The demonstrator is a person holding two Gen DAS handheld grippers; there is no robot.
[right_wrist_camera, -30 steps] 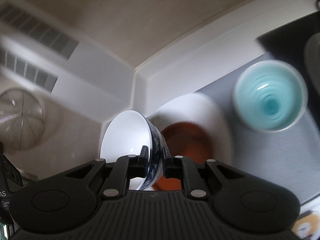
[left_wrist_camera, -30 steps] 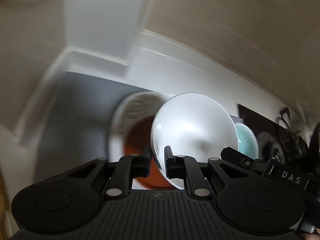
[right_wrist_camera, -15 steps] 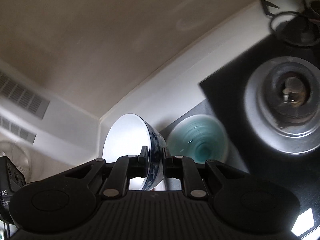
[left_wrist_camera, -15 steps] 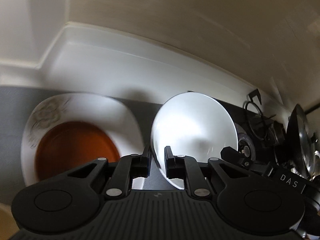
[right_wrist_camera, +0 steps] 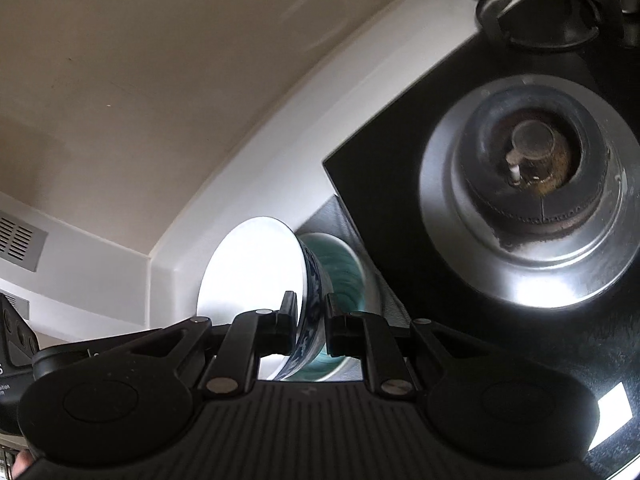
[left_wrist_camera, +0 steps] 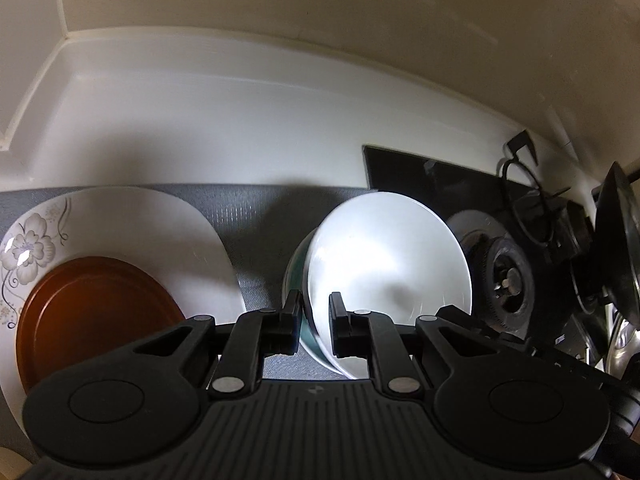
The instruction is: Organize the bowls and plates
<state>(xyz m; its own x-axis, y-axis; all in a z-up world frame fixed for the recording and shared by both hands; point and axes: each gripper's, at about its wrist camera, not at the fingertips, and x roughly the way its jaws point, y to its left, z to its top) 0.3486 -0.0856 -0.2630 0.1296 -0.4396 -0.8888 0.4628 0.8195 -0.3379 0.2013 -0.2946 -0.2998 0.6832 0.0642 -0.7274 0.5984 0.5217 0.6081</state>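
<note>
At lower left of the left wrist view, a brown plate (left_wrist_camera: 96, 312) sits on a floral plate (left_wrist_camera: 132, 232) on the grey mat (left_wrist_camera: 256, 220). Left gripper (left_wrist_camera: 314, 320) jaws pinch the white bowl (left_wrist_camera: 384, 264) rim; right gripper (right_wrist_camera: 307, 322) jaws pinch the blue-patterned bowl (right_wrist_camera: 256, 276) rim, teal bowl (right_wrist_camera: 340, 264) behind, stove burner (right_wrist_camera: 532, 184) at right.

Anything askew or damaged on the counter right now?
Nothing broken or spilled. Each gripper holds a bowl tipped on edge above the teal bowl: left gripper the white bowl, right gripper the blue-patterned bowl. The brown plate sits off-centre on the floral plate.

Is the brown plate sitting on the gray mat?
No, the brown plate lies on the flowered white plate, not directly on the mat.
</note>
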